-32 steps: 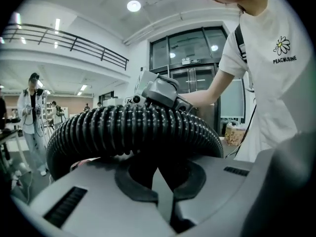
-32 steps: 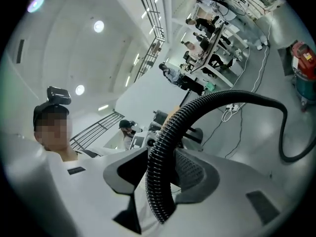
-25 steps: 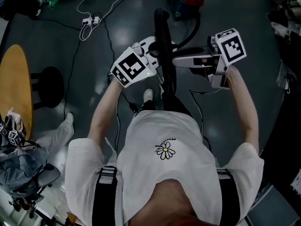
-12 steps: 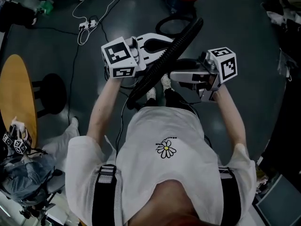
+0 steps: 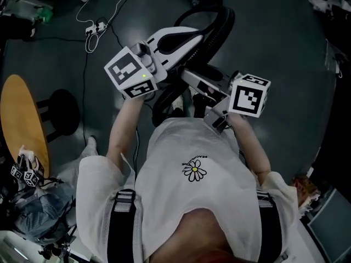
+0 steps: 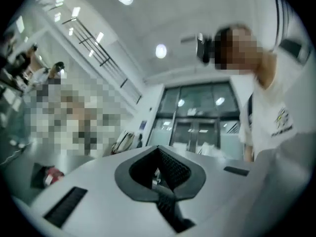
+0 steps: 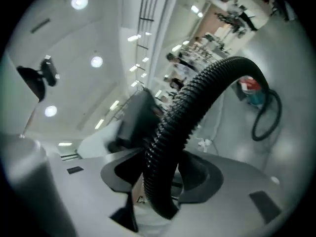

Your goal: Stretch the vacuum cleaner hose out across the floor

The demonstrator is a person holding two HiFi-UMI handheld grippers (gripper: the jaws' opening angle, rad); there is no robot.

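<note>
Underfoot, dark glossy floor (image 5: 285, 48) beneath black hose (image 5: 224, 29); round wooden table (image 5: 19, 114) nearby

A lab-like workspace: glossy grey floor (image 5: 274, 48), loose cables (image 5: 118, 7), power strip (image 5: 96, 26), glass doors (image 6: 197, 127), recessed ceiling lights (image 6: 160, 51).

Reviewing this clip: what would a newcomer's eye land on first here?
The black ribbed hose arches up out of the right hand-held gripper, which clamps it in front of the person's white T-shirt. The left hand-held gripper beside it is shut and empty. A yellow round table sits at the head view's left edge.
</note>
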